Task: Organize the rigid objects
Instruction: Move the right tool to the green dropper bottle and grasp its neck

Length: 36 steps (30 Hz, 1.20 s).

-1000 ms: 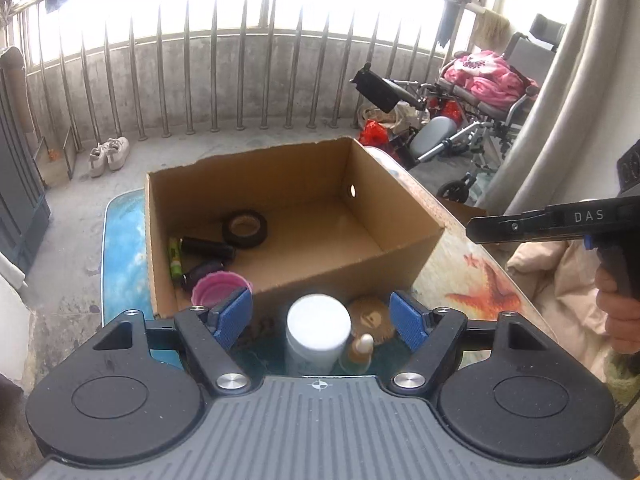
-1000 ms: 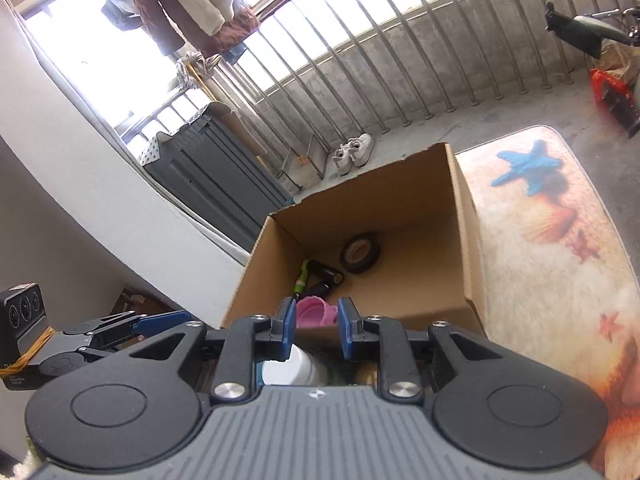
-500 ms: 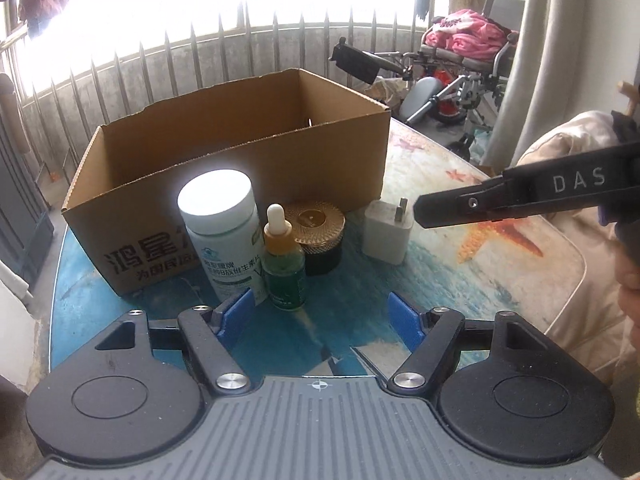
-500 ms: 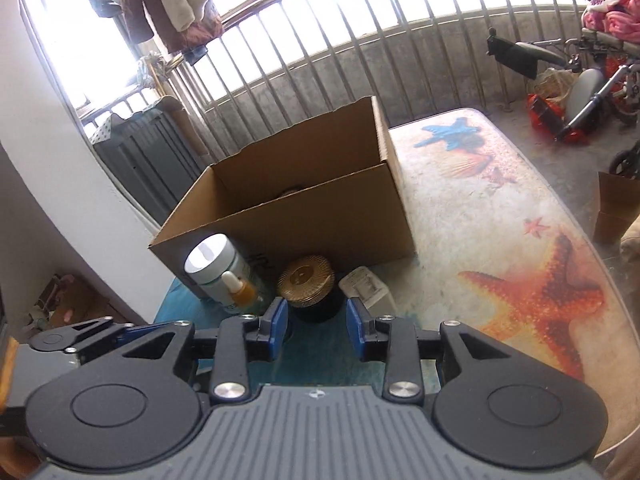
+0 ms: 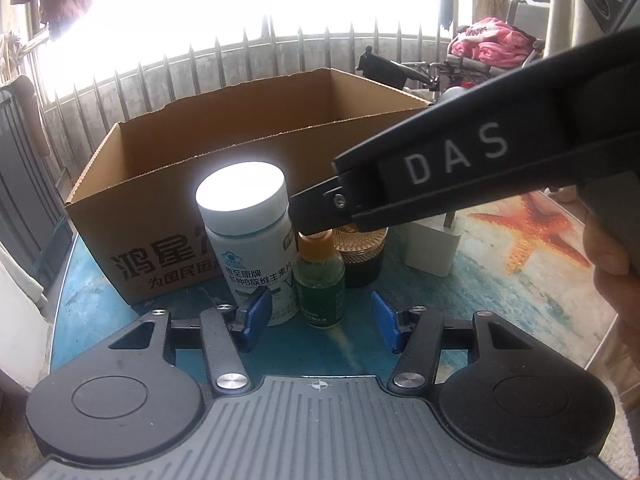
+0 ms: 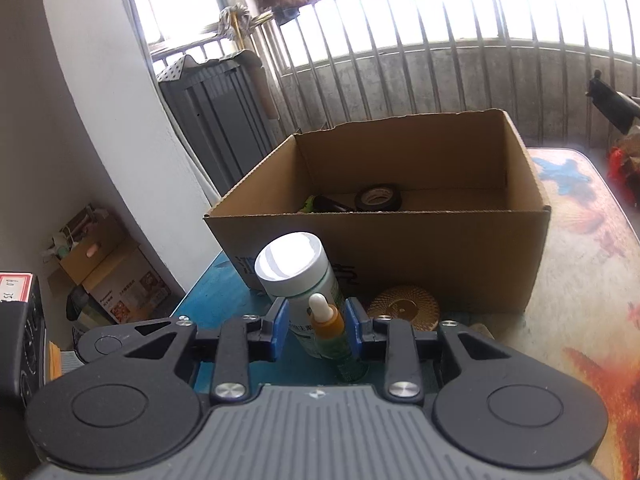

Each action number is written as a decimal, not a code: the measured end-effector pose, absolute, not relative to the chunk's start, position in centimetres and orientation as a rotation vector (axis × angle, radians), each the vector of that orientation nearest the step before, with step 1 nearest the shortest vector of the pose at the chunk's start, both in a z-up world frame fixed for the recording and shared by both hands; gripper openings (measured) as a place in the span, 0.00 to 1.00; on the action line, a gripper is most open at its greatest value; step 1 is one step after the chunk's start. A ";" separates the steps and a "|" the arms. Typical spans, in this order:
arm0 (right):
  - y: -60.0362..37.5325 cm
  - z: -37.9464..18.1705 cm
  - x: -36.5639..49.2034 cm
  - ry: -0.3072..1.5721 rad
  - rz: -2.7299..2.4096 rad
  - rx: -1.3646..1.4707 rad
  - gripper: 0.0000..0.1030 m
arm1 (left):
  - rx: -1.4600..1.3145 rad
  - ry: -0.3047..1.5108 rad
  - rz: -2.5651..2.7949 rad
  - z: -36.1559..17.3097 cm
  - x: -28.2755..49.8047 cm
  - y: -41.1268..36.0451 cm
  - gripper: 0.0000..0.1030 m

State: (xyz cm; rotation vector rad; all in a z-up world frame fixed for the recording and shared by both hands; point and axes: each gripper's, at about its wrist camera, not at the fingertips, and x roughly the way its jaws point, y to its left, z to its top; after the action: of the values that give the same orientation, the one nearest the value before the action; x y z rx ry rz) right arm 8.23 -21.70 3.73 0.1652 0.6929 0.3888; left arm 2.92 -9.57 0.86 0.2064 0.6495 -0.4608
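Since before: both my tongs came down from above the cardboard box to desk level in front of it; box contents now mostly hidden from the left view.
Left tongs: half wide, jaws closing, nothing pressed; dropper bottle just ahead between the tips, white bottle by the left tip.
Right tongs: narrow, jaws closing, dropper bottle between the pads; I cannot tell if they press it.
Row before the box: white bottle, dropper bottle, gold-lidded jar, white charger, all upright.
Inside the box: 1 tape roll, dark items beside it.
Desk: blue at my end, starfish print farther right.
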 end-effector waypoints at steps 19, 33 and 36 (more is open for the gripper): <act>-20.4 3.3 9.3 0.726 0.371 0.013 0.14 | 0.164 0.703 -0.493 0.2 3.3 -8.9 0.42; -21.3 3.9 8.7 0.767 0.369 0.064 0.10 | 0.182 0.717 -0.512 0.5 2.6 -8.7 0.42; -21.4 3.9 8.8 0.781 0.383 0.087 0.10 | 0.181 0.712 -0.519 0.8 2.2 -8.6 0.39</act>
State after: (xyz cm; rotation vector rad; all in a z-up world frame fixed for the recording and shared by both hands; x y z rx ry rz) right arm 8.84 -21.43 3.93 0.0874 0.7807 0.3828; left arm 2.19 -8.57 0.83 0.1814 0.7118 -0.5193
